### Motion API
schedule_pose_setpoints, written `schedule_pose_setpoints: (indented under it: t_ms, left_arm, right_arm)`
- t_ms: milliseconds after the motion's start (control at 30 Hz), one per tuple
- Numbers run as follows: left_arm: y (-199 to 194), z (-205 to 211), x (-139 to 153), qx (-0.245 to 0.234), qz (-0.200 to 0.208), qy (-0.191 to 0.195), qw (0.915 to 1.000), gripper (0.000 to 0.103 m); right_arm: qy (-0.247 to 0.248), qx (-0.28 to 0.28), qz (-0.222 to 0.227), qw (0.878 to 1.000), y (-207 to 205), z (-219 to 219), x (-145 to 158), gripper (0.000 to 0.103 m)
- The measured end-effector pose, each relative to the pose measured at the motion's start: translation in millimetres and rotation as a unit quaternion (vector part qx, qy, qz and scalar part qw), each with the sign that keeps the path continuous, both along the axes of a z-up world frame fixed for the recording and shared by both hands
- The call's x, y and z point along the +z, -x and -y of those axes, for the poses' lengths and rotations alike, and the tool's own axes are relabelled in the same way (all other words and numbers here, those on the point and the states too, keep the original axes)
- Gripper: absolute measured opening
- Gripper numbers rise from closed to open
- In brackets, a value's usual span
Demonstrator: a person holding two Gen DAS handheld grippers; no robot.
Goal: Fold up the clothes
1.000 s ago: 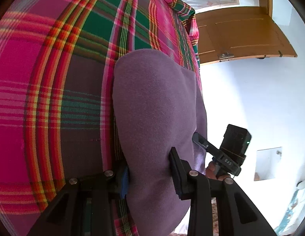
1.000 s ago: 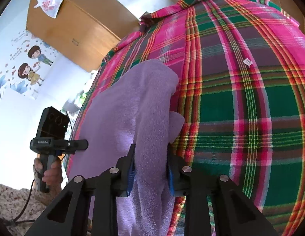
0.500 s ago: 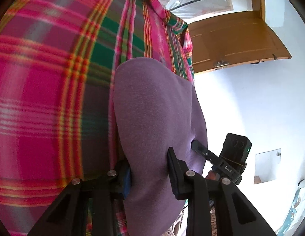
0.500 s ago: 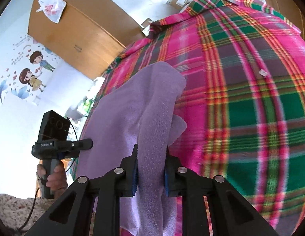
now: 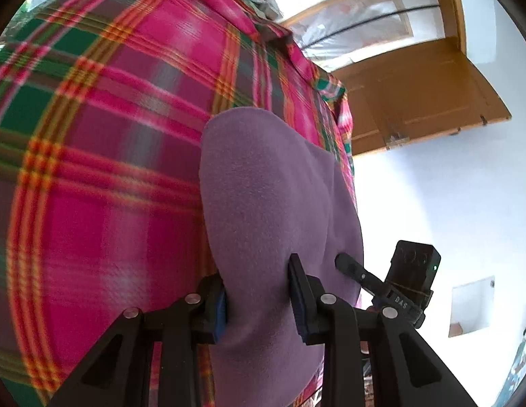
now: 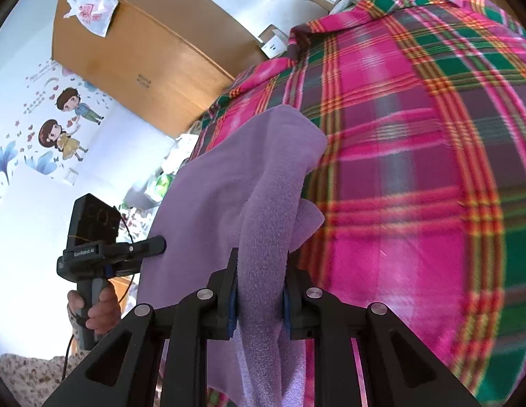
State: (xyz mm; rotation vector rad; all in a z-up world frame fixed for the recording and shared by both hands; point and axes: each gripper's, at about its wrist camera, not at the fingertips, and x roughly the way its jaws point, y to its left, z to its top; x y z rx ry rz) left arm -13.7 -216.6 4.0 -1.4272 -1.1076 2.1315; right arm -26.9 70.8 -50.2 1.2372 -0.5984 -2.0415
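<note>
One purple fleece cloth, one pink plaid bedspread, two handheld grippers, one wooden wardrobe at 10 o'clock, two cartoon wall figures.

The left gripper, seen from the right wrist camera, carried a small white label reading "GenRobot.AI". The right gripper, seen from the left wrist camera, showed the letters "DAS" on its body. No other text was legible.
</note>
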Motion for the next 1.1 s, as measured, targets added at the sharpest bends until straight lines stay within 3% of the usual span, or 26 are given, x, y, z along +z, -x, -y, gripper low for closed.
schedule_pose_setpoints:
  t_ms: [600,867,1100]
  left_arm:
    - [53,81,-5,0.071,-0.009,0.004,0.9974,0.032]
    - [66,107,-5,0.090,-0.018,0.028,0.9954,0.032]
    - [72,118,-26,0.089,-0.003,0.007,0.9960,0.033]
  right_arm:
    - [0.014,0.009,0.005,1.000,56,71,4,0.020]
    - [0.018,0.007,-0.005,1.000,79,98,3,0.020]
    - [0.018,-0.005,0.010,1.000,88,97,-11,0.021]
